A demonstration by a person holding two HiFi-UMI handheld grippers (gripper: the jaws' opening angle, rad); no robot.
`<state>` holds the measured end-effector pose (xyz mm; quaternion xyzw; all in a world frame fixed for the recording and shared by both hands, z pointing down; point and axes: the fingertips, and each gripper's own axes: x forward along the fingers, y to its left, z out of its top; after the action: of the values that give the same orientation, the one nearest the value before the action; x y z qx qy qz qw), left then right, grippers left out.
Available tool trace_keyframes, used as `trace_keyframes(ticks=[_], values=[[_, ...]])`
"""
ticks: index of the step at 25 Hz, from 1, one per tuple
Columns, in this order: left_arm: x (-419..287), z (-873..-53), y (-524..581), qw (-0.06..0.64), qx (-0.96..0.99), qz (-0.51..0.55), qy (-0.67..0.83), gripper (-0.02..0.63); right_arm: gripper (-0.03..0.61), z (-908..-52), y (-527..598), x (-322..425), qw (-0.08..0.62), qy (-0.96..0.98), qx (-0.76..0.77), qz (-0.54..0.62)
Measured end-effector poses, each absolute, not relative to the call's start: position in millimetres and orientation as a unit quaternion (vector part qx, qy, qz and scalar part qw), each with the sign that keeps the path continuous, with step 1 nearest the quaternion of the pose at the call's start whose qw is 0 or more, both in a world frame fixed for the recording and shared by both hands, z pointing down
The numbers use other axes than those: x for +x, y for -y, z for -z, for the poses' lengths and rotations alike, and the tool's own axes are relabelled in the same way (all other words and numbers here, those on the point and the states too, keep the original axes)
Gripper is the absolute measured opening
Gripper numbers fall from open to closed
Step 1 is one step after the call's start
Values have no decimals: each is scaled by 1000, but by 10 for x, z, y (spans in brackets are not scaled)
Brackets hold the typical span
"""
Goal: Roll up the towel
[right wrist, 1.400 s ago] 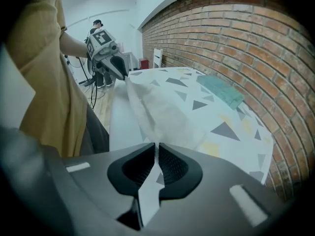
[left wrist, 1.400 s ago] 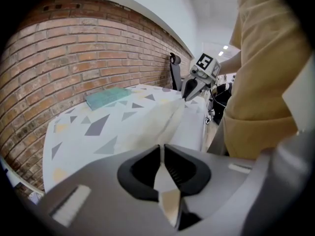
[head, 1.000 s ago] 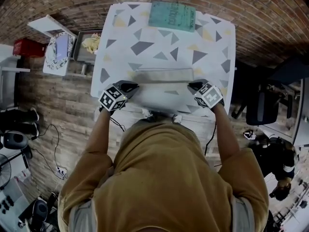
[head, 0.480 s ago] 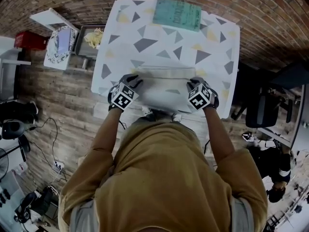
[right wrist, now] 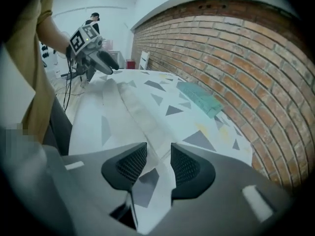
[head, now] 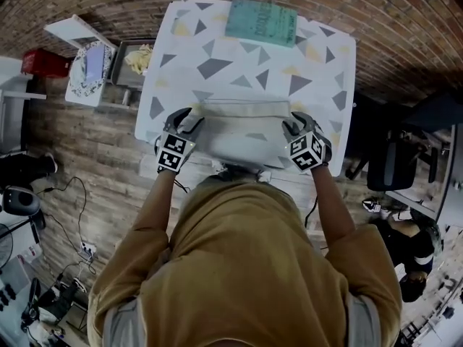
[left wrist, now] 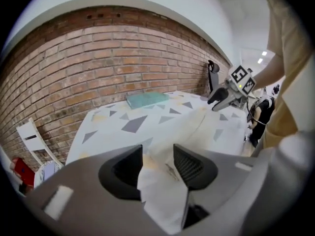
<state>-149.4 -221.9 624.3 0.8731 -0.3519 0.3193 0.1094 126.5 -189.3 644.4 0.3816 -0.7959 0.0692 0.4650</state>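
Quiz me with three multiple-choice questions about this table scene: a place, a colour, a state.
1. Where is the teal mat? A the table's far edge; B the floor; C a chair.
2. The table's triangles are: A red; B grey and yellow; C green.
3. The left gripper and right gripper jaws are: A shut, empty; B apart, towel between; C gripping the mat.
Answers: A, the head view shows it there; B, both colours show; B, they have just been opening, cloth between.
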Motion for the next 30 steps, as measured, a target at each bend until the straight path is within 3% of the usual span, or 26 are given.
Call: trace_keyframes(ticks=[4,7,10,12,20,24,30], values=[[-1430,-6156,2034,72,886,-331,316,210,133,-6317,1807,1257,474,804,360,-6],[-1327,-6335,1746,54,893,-374,244,117,130,-6368,1692,1249,495,801,335,27],[-1289,-6505,1578,37,887,-407,214,110,114,-6465,1577,1210,512,801,308,47],[-1272,-6531,1572,27,885,-410,218,110,89,-6513,1525,1162,519,801,291,60],[-1100,-6586,1565,15,895,-415,164,144,94,-6715,1435,1096,545,804,234,51],[-1052,-6632,1584,10,893,-425,146,179,138,-6691,1384,1056,553,803,215,56],[-1072,-6787,1564,22,889,-439,133,179,138,-6784,1403,1086,573,793,200,53]])
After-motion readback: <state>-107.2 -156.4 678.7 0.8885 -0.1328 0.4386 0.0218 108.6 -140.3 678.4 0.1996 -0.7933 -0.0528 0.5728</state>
